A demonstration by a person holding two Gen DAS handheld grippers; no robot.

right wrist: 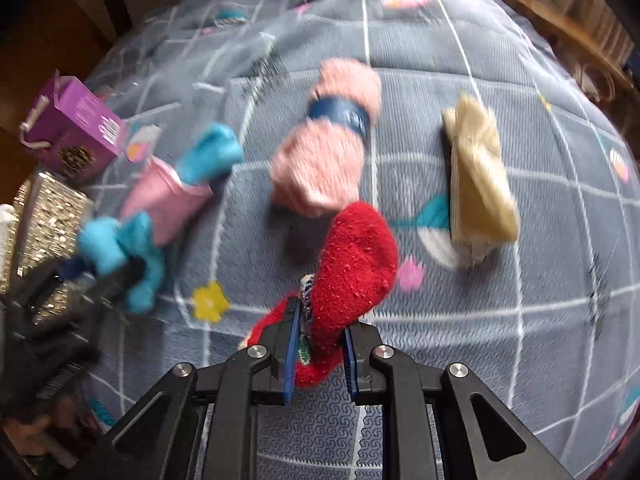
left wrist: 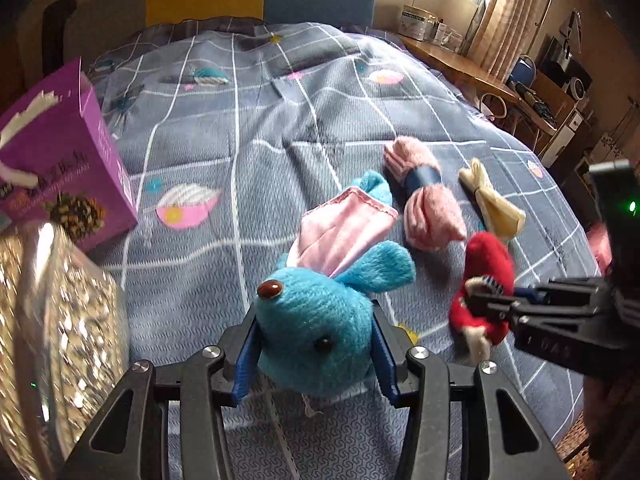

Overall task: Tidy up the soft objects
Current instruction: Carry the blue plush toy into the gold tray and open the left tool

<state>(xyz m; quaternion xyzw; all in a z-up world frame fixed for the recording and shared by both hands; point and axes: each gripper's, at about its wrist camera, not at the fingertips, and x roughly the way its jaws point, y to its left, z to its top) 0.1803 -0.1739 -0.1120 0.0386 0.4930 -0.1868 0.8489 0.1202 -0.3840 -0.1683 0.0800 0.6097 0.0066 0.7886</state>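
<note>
Over the grey patterned quilt [left wrist: 248, 152], left gripper [left wrist: 316, 344] is squeezing the blue plush bunny [left wrist: 320, 320] — right gripper [right wrist: 320, 344] is pinching the red fuzzy sock [right wrist: 356, 248] — both light, squashy, best gripped mid-bulk.

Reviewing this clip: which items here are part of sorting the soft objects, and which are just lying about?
Part of the job:
- blue plush toy, in the left gripper
- red sock, in the right gripper
- pink sock bundle
- cream sock bundle

Just lying about:
- purple box
- glittery bag
- wooden desk
</note>
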